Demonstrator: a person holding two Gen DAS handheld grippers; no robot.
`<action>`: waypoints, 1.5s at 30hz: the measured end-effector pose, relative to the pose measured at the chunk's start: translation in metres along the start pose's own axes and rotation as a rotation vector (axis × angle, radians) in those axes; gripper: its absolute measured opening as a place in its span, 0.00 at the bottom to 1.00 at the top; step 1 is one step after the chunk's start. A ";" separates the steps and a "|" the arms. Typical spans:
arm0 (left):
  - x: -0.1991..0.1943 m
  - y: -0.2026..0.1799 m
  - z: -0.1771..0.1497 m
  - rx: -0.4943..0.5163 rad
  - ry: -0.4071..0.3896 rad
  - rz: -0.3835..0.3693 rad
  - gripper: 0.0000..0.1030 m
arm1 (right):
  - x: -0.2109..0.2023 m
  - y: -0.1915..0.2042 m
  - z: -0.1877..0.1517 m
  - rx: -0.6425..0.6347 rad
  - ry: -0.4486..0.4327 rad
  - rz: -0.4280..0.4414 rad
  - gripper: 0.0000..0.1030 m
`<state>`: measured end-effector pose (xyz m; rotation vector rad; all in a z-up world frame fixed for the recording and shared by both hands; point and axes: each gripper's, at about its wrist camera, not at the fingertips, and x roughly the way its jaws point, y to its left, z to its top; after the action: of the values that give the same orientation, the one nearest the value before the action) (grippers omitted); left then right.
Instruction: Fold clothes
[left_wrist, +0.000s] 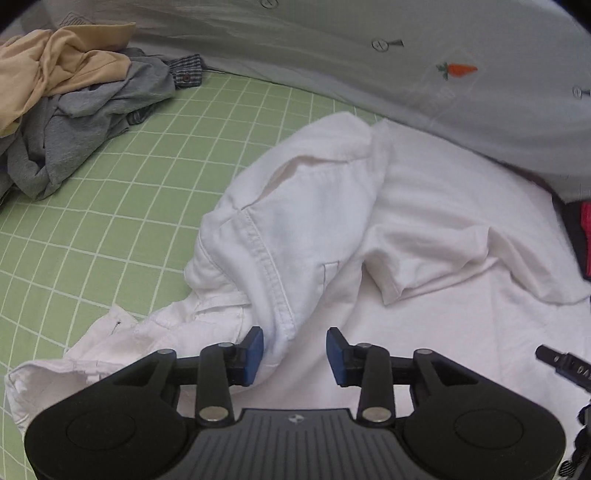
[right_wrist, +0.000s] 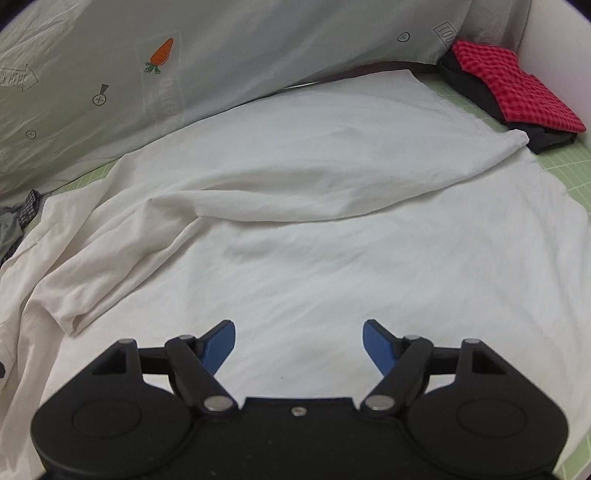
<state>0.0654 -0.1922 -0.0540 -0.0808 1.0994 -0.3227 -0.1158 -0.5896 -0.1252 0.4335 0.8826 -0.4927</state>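
A white shirt (left_wrist: 424, 229) lies spread on the green checked sheet (left_wrist: 110, 221), its collar end bunched at the left. My left gripper (left_wrist: 295, 350) is open, its blue pads on either side of a raised placket fold (left_wrist: 280, 295) of the shirt, not clamped. In the right wrist view the shirt's white body (right_wrist: 332, 236) fills the middle with a long crease across it. My right gripper (right_wrist: 299, 343) is open and empty just above the flat cloth.
A pile of beige and grey clothes (left_wrist: 66, 110) lies at the far left. A pale duvet with a carrot print (left_wrist: 458, 70) runs along the back. A folded red checked cloth on dark cloth (right_wrist: 517, 92) sits at the far right by a white wall.
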 end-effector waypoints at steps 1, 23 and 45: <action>-0.008 0.007 0.004 -0.032 -0.024 -0.010 0.45 | 0.000 0.000 0.002 0.008 -0.005 0.002 0.75; 0.076 0.090 0.043 -0.363 0.108 -0.142 0.57 | -0.004 0.047 -0.010 -0.062 0.035 -0.079 0.77; 0.001 0.150 0.150 -0.226 -0.323 0.206 0.45 | 0.007 0.100 -0.005 -0.235 0.024 -0.095 0.77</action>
<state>0.2312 -0.0639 -0.0196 -0.2117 0.8110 0.0022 -0.0576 -0.5076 -0.1186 0.1835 0.9746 -0.4648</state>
